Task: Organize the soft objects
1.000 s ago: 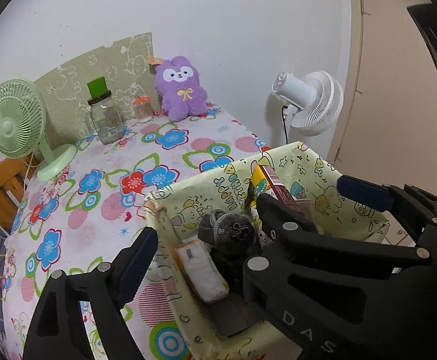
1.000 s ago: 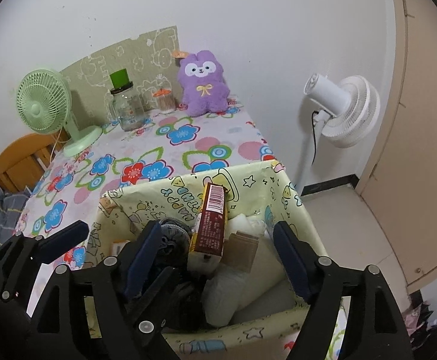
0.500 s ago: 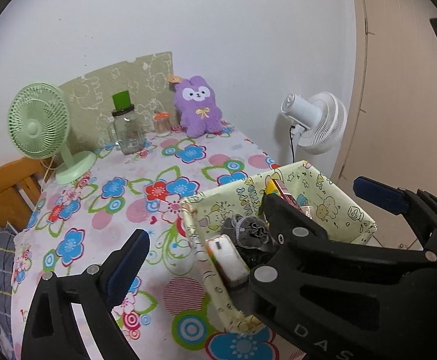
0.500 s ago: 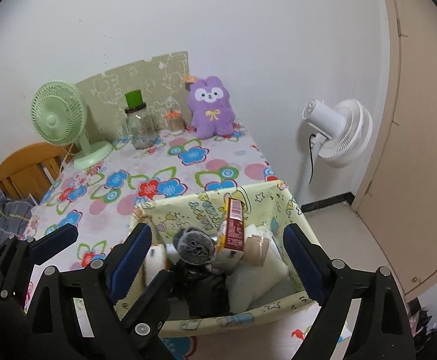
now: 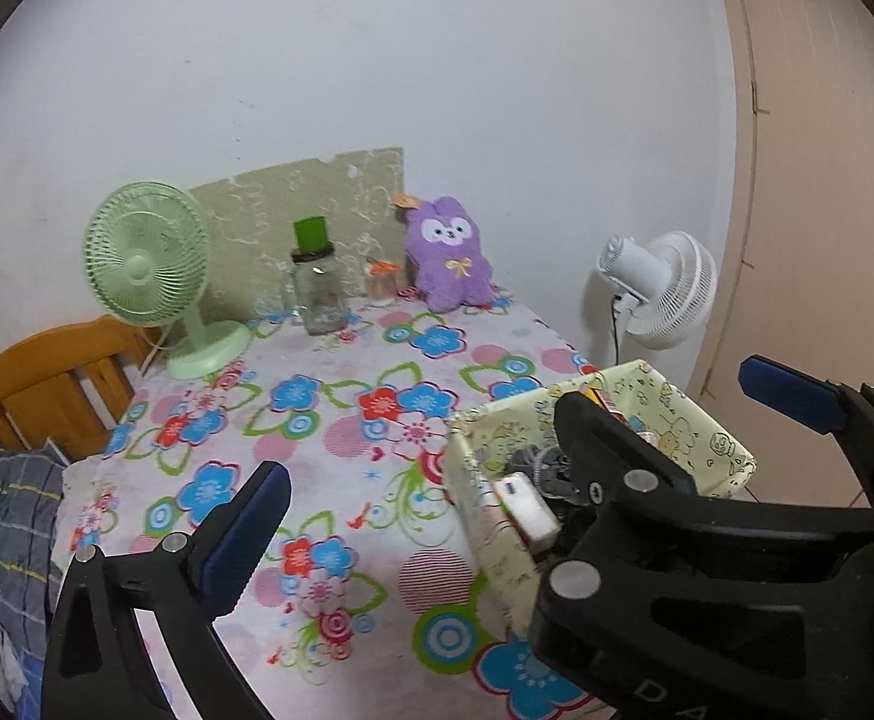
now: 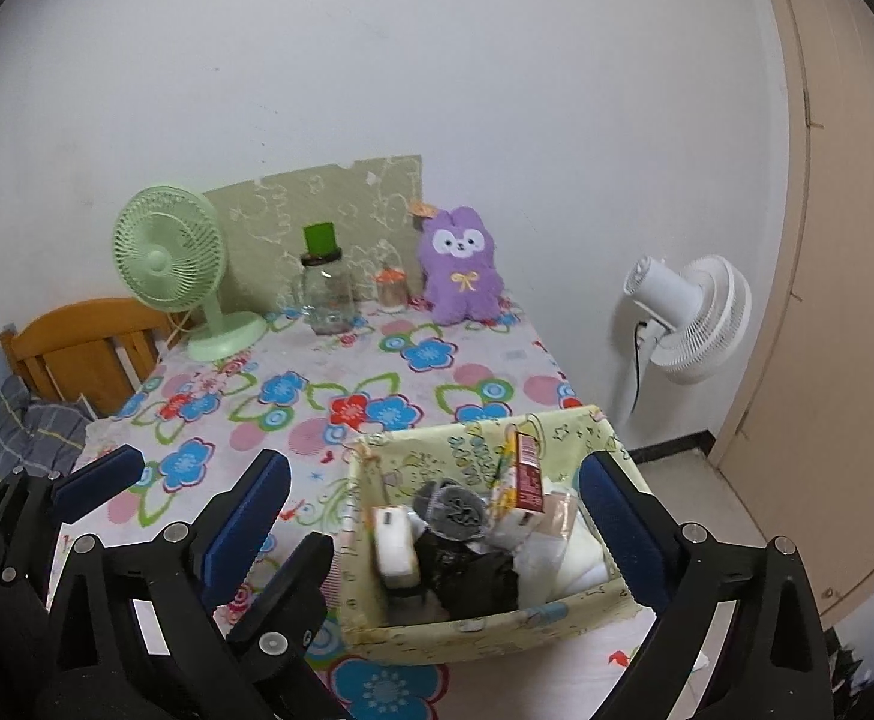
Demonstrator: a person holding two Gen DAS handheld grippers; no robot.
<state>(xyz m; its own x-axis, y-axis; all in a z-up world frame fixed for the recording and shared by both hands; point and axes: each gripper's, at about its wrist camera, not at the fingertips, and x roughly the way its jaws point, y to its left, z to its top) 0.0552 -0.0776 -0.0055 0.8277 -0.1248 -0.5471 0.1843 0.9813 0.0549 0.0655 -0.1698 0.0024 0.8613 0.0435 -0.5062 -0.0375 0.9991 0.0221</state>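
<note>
Both black two-finger claws, the left gripper (image 6: 191, 504) and the right gripper (image 6: 437, 516), have jaws spreading apart with nothing clamped. One pale yellow cartoon-print fabric bin (image 6: 472, 639) sits at the table's near corner, packed with soft items. One purple plush bunny (image 6: 462, 267), one clear glass jar (image 6: 327, 294) and two fans, one green (image 6: 168, 261), one white (image 6: 697, 318), stand beyond.

Soft, even room light, source not visible; white wall (image 5: 437, 60) evenly lit, dimming toward the corners. Black vignette rings both fisheye views. Strong barrel bend: the door frame (image 6: 796, 180) curves at the right edge. No hard shadows on the flowered bench cloth (image 5: 329, 396). Faint glare on the glass jar (image 6: 327, 294). Near black tool arms underexposed, detail lost. Slight softness throughout; fabric box (image 6: 484, 630) near rim smeared. Far purple plush (image 5: 450, 252) reasonably sharp
</note>
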